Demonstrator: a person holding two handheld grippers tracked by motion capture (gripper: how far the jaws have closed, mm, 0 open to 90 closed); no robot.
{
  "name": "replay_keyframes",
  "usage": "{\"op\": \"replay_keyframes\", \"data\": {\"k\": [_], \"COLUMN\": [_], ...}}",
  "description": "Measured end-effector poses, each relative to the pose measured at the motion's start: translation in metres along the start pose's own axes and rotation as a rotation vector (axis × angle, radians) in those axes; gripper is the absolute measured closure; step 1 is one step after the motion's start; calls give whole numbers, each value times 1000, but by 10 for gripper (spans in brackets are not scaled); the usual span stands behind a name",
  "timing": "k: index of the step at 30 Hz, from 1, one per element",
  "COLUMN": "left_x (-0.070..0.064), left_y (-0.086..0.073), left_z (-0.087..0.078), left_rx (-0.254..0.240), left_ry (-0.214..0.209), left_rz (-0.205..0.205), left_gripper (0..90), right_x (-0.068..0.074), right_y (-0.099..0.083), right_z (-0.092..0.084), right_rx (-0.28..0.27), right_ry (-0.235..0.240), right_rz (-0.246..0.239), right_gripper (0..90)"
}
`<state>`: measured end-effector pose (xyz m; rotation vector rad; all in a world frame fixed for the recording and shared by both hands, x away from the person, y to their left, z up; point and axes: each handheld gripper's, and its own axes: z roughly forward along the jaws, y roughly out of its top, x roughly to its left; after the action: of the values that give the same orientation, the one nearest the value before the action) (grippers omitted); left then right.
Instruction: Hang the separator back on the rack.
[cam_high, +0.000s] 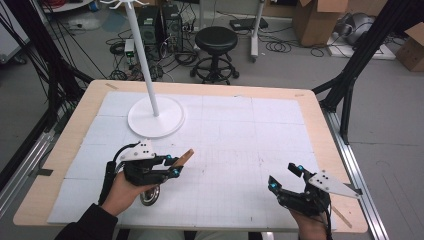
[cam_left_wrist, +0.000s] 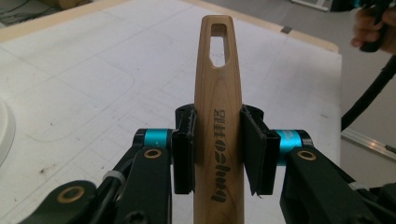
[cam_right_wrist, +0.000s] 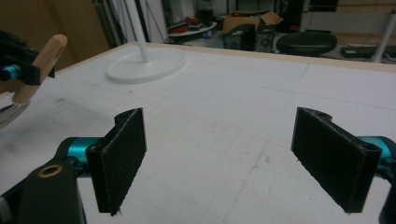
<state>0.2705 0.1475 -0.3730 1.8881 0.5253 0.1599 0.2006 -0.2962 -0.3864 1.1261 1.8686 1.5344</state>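
Wood handle (cam_left_wrist: 218, 140) is clamped in the left tool (cam_high: 170, 166), pads (cam_left_wrist: 184, 149) pressing both flat sides about midway up the shaft, slotted hanging hole pointing away toward the middle of the worktop (cam_high: 240, 130). In the high view there's a shiny metal bit (cam_high: 150, 195) under that hand, probably the business end of a utensil, though I can't tell what kind. So I'd guess it's stiff and light in the handle, heavier at the metal end, and smooth wood could swivel in the pads if swung fast. Gripping closer to the metal would balance better. Right tool (cam_high: 287, 177) hangs wide apart, nothing in it, near the front right corner. White stand (cam_high: 155, 117) sits at back left.
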Motion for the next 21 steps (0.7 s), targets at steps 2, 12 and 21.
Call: {"op": "replay_keyframes", "data": {"k": [2,12,21], "left_x": [-1,-12,-14], "left_y": [1,2,5], "left_z": [-2,-5,-8], "left_rx": [-19,-53,-84], "left_ry": [-17,-66,-100], "left_rz": [-4,13,31], "left_gripper": [674,674,674], "right_x": [2,26,38], "right_y": [1,12,17], "right_z": [2,19,30], "right_rx": [-12,-50,-25], "right_ry": [46,300,375], "right_rz": [9,-33,-48], "right_gripper": [168,171,177]}}
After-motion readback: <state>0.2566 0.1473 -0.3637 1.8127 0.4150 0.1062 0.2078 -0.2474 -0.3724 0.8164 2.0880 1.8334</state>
